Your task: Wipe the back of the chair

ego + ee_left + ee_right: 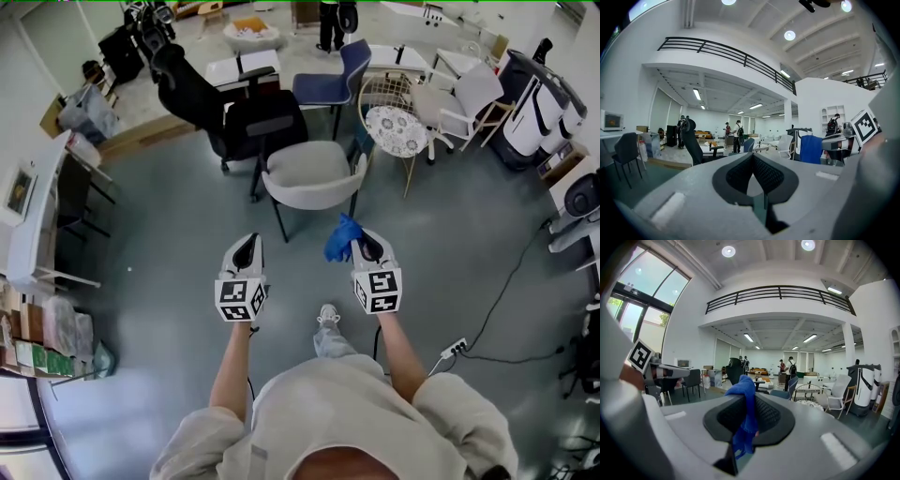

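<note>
Head view: the person stands on open grey floor (169,234) facing a grey-seated chair (305,167), whose curved back (314,202) appears turned toward the person. The 2 grippers are held short of it, neither touching. The right gripper (367,246) carries a blue cloth (340,237); the left gripper (247,246) carries nothing. Judged step: approach, with wiping not yet begun. The next move calls for bringing the cloth forward onto the back's outer face. The floor between grippers and chair is free. A black office chair (267,122) stands just behind the target, and a cable (506,300) trails on the floor to the right, well apart.

Left gripper view: the 2 jaws meet at their tips with nothing between them.

Right gripper view: the jaws are clamped on the cloth, which bunches above the tips and hangs below.
</note>
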